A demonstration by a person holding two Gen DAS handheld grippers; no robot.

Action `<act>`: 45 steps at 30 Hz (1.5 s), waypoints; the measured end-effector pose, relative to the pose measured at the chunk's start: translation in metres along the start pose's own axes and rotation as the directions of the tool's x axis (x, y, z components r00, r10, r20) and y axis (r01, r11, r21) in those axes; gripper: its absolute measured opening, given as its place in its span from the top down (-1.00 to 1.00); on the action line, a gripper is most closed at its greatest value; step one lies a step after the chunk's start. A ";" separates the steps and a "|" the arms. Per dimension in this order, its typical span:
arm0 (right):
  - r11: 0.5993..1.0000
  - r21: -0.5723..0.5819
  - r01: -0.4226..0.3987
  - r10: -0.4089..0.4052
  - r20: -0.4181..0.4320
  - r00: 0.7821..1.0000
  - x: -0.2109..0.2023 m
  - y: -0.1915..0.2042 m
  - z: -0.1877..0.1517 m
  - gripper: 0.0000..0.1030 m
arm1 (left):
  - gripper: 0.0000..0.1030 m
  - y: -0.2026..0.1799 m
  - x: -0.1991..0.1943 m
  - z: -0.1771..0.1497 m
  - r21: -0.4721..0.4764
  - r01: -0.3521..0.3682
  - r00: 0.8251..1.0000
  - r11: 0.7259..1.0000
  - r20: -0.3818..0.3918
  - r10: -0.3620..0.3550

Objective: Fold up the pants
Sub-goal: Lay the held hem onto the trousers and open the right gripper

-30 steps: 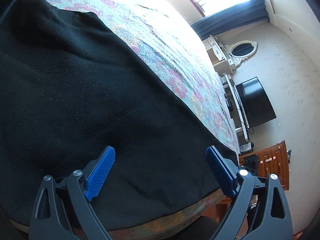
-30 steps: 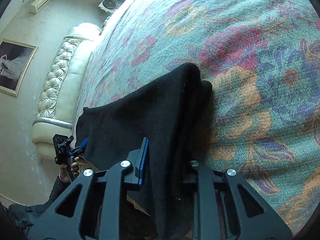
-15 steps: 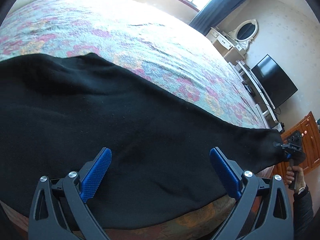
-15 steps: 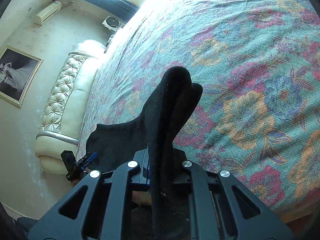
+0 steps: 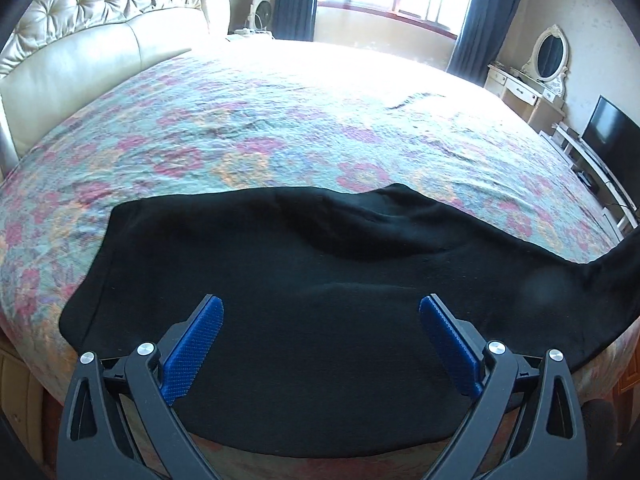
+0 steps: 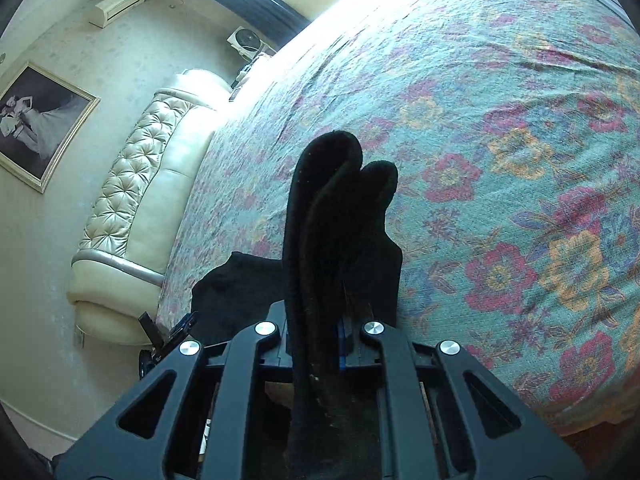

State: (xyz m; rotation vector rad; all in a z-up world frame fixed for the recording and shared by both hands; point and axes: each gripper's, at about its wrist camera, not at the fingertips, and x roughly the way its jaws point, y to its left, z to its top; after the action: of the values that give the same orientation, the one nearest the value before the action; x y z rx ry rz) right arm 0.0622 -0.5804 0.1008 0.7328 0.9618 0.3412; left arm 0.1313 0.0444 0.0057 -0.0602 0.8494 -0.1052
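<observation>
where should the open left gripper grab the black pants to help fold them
Probably the near-left corner of the black pants, coming from the bed's near edge: that hem lies flat and exposed. The left gripper hangs open above the cloth; the right gripper already pinches the other end.

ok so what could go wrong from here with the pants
The right gripper pinches only a bunched end of the pants, so the cloth may slip out when pulled. The left gripper is open, holding nothing, so the whole piece may drag. The near edge hangs over the bed edge and may slide off.

Both wrist views overlook the bed (image 5: pixel 280 128) closely
</observation>
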 end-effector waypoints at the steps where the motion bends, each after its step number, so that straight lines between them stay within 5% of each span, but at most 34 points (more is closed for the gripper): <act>1: 1.000 -0.007 0.002 -0.002 -0.001 1.000 0.004 0.010 0.001 0.78 | -0.90 0.004 -0.002 0.000 0.004 -0.009 1.000 1.000 0.006 0.009; 12: 0.994 -0.098 -0.049 0.044 -0.045 0.998 0.084 0.132 -0.002 0.78 | -0.90 0.057 -0.017 -0.010 -0.044 0.049 0.999 0.998 0.025 -0.047; 21: 0.987 -0.157 -0.022 0.000 -0.135 0.991 0.188 0.197 -0.029 0.78 | -0.90 0.080 -0.025 -0.015 -0.081 0.084 0.996 0.993 0.045 -0.080; 40: 0.961 -0.231 0.150 -0.205 -0.236 0.950 0.351 0.216 -0.097 0.75 | -0.90 0.101 -0.018 -0.038 -0.157 0.115 0.993 0.981 0.027 -0.112; 45: 0.972 -0.189 0.139 -0.183 -0.241 0.953 0.367 0.215 -0.102 0.30 | -0.90 0.104 -0.016 -0.040 -0.164 0.118 0.993 0.979 0.026 -0.115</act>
State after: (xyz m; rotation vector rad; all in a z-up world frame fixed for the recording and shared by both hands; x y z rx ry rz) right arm 0.1873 -0.1768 -0.0126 0.4558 1.2143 0.3748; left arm 0.0977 0.1493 -0.0183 -0.2662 0.8369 -0.1438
